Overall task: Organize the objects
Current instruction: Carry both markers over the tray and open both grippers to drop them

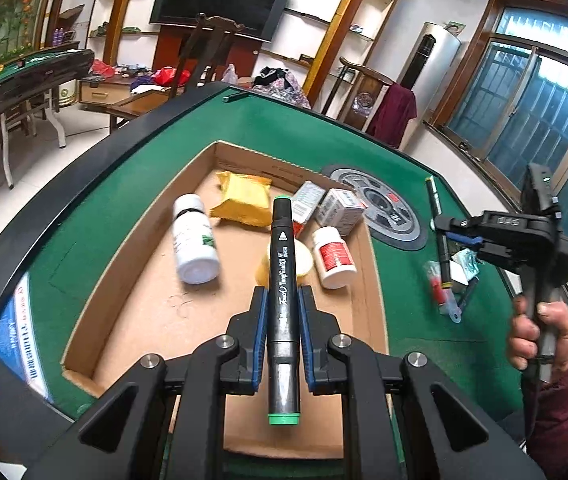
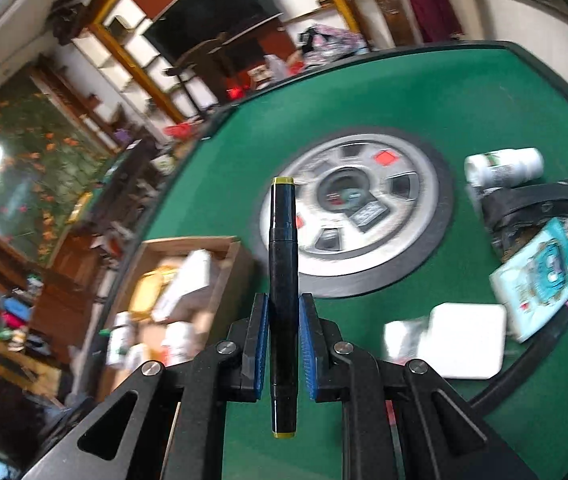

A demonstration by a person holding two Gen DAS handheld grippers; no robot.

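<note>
Green-capped marker (image 1: 282, 300) clamped lengthwise between left hand-held gripper (image 1: 282, 296) pads

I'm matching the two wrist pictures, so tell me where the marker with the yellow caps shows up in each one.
Left wrist view: the yellow-capped marker is at right, above the green table, clamped in the right gripper.
Right wrist view: the same marker runs up the centre, pinched between the blue pads.
Shared landmark: the round grey hub in the table's middle, beside the cardboard box; it fills the centre of the right wrist view.
</note>
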